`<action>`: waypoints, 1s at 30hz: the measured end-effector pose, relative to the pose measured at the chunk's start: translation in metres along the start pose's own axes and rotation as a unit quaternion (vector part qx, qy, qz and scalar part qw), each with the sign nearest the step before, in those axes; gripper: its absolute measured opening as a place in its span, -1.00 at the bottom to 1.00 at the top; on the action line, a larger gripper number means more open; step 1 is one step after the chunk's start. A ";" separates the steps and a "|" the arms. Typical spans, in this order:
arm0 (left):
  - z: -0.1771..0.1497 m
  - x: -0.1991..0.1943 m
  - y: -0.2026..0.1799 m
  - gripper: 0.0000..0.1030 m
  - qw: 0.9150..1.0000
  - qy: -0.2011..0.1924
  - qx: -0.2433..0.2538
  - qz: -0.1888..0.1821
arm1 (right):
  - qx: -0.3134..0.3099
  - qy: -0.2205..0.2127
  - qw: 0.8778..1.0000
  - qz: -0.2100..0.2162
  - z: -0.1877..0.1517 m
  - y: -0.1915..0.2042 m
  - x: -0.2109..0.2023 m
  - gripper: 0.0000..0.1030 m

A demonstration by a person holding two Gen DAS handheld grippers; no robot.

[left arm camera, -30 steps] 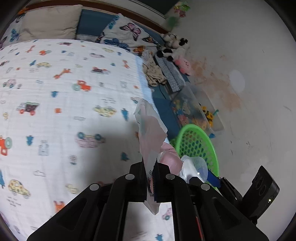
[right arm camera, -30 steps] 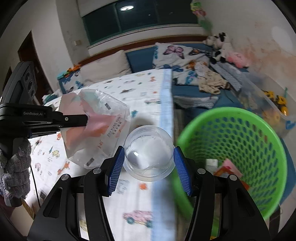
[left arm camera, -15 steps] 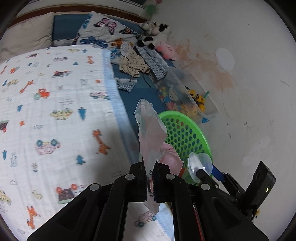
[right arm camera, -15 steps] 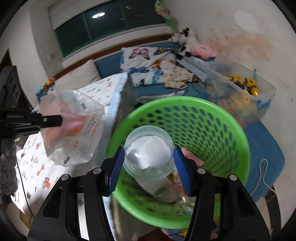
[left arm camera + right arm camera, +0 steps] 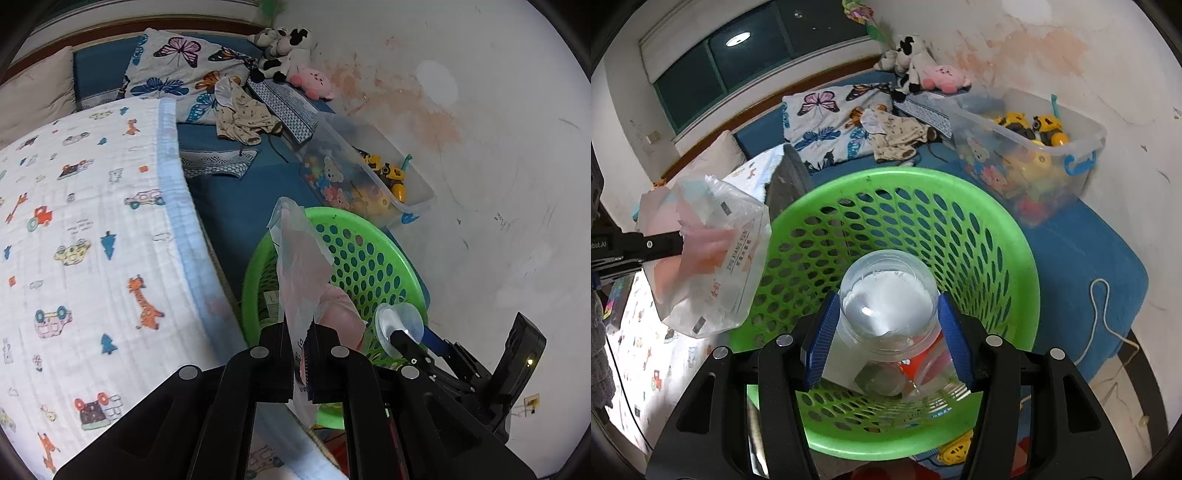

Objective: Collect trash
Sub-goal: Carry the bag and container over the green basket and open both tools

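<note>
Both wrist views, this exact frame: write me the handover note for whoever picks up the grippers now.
Right gripper: shut on a clear plastic cup, held over the opening of the green basket, not released.
Left gripper: shut on a crinkled plastic bag, at the basket's bedside rim, not inside.
Basket stands on the blue mat beside the bed; some wrappers already lie at its bottom.
Left to do: open the right gripper to drop the cup, then bring the bag over the basket and release it.
</note>
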State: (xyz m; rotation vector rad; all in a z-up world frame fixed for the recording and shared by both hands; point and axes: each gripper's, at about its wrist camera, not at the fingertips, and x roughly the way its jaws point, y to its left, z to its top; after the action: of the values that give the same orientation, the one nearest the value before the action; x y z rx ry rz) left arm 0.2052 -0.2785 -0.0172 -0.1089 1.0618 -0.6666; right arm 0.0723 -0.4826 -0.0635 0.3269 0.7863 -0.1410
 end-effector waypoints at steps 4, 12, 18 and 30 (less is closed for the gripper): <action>0.002 0.009 -0.008 -0.91 1.000 0.004 0.010 0.004 | 0.006 0.001 1.000 -0.001 -0.004 -0.002 -0.001 0.10; 0.003 0.028 -0.018 -0.91 0.999 0.013 0.027 0.016 | 0.005 -0.004 1.000 0.000 -0.007 -0.002 -0.009 0.11; 0.005 0.039 -0.020 -0.91 0.999 0.019 0.035 0.027 | 0.002 -0.014 1.000 0.005 -0.010 0.002 -0.019 0.16; 0.000 0.051 -0.025 -0.91 0.997 0.030 0.050 0.043 | -0.005 -0.021 1.000 0.015 -0.015 0.014 -0.027 0.22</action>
State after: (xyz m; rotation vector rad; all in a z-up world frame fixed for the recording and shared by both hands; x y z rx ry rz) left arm 0.2096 -0.3265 -0.0467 0.0436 1.0826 -0.6468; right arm 0.0469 -0.4641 -0.0513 0.3246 0.7392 -0.1151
